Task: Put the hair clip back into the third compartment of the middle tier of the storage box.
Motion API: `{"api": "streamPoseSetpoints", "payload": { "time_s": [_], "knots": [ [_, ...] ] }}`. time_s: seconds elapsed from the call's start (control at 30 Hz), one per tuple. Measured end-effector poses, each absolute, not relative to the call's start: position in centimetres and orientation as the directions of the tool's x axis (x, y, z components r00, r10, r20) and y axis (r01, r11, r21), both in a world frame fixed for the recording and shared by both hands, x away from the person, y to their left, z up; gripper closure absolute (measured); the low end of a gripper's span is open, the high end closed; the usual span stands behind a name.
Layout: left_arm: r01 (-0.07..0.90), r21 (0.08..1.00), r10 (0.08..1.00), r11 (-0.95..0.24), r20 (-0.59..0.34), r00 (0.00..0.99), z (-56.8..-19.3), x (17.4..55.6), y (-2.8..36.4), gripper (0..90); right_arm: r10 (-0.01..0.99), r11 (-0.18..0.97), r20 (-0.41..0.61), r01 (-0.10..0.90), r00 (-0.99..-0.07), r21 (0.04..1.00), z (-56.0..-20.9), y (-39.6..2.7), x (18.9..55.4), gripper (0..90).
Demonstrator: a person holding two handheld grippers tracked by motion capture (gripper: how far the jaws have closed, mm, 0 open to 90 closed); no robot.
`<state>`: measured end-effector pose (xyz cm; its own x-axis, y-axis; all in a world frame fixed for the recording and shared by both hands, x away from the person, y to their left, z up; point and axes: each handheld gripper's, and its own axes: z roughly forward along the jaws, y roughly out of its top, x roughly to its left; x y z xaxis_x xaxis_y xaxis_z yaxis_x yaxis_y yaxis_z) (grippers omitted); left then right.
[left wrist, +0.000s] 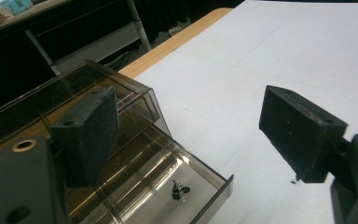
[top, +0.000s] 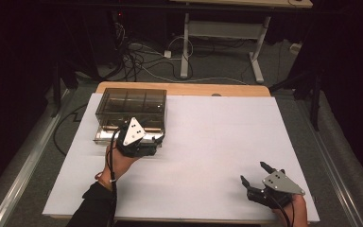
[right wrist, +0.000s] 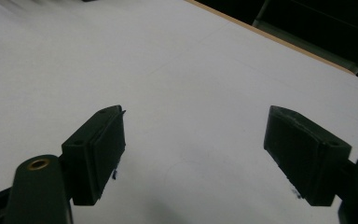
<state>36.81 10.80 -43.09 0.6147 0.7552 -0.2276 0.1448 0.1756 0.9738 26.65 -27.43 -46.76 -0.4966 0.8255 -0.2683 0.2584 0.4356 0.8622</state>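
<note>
Drawer of smoky clear plastic, pulled out just below the left gripper's wide-spread jaws, looks light, rigid and slippery, best pinched at its front wall; right gripper gapes idle.

The high view looks from above my side, forward and down over the whole white-covered table to the floor and desk legs beyond. My left gripper carries a camera sitting close and low, facing along its spread jaws at the smoky clear plastic drawer box by the table's far wooden edge; the high view shares that box. My right gripper camera skims the bare sheet.
</note>
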Motion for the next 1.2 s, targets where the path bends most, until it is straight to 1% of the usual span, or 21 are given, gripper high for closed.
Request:
{"api": "streamPoseSetpoints", "payload": {
  "time_s": [0.5,1.2],
  "knots": [
    [0.131,0.979,0.718,0.157,-0.204,0.665,-42.8,35.6,9.3,19.1,0.823,0.439,-0.271,0.257,-0.5,0.861,-46.8,-27.3,26.6,20.9],
    [0.095,0.991,0.665,0.098,-0.136,0.735,-42.6,33.0,7.7,19.2,0.819,0.443,-0.271,0.256,-0.505,0.859,-46.8,-26.9,26.5,20.8]
  ]
}}
